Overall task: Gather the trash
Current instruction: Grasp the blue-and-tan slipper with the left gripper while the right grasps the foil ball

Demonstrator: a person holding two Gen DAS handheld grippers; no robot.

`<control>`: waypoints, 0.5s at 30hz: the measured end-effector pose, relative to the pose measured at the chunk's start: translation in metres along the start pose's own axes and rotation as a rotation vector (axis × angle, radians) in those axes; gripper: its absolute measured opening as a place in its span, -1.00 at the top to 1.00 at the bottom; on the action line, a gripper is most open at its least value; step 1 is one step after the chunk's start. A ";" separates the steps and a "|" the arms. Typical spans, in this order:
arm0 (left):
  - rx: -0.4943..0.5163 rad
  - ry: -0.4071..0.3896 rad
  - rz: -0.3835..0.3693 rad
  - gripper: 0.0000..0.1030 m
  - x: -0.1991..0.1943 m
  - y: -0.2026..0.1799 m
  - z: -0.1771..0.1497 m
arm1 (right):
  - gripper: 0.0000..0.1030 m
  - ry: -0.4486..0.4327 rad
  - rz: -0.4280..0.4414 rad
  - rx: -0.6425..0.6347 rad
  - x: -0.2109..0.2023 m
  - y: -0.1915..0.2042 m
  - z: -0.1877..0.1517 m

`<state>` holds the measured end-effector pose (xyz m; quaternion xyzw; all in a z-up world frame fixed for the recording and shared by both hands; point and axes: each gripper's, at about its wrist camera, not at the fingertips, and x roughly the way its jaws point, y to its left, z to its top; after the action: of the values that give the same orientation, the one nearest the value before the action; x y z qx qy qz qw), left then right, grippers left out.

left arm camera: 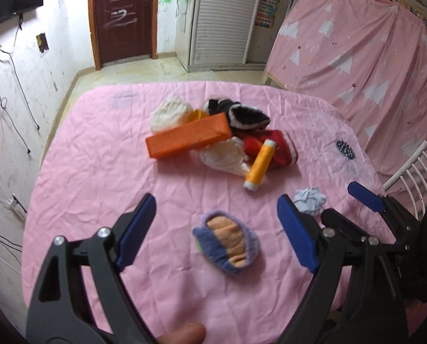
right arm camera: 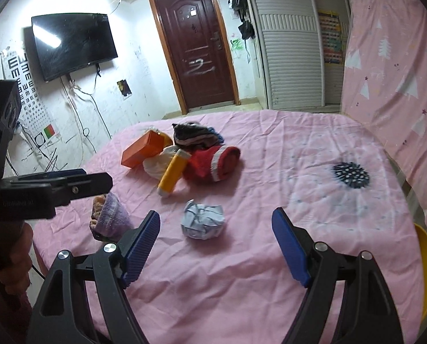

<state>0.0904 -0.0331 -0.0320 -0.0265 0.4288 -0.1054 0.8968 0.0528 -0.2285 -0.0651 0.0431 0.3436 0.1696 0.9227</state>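
The crumpled paper ball [right arm camera: 203, 221] lies on the pink worktop [right arm camera: 270, 286], just ahead of the right hand-held gripper [right arm camera: 216, 246], whose jaws are wide open and empty. The left hand-held gripper [left arm camera: 216, 229] is open and empty too. An eye chart [right arm camera: 24, 86] shows E letters.

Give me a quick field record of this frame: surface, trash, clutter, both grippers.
surface: table under pink cloth
trash: crumpled paper ball, lying apart from the pile
nearest other item: rolled purple sock
pile: orange box, yellow thread spool, red sock
left gripper: open, empty, above the purple sock
right gripper: open, empty, facing the paper ball
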 end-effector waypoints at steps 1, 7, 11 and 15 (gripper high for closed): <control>-0.001 0.005 -0.003 -0.60 0.002 0.002 -0.002 | -0.43 0.006 -0.001 -0.003 0.003 0.002 0.000; 0.007 0.025 -0.011 -0.60 0.016 0.004 -0.009 | -0.43 0.046 -0.021 -0.008 0.020 0.009 0.002; 0.022 0.044 -0.014 -0.33 0.025 0.003 -0.014 | -0.43 0.087 -0.054 -0.028 0.030 0.013 0.004; 0.024 0.073 -0.034 0.09 0.034 0.003 -0.018 | -0.33 0.106 -0.102 -0.047 0.036 0.017 0.006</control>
<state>0.0978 -0.0370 -0.0701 -0.0192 0.4595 -0.1266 0.8789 0.0775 -0.2004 -0.0795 -0.0053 0.3896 0.1326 0.9113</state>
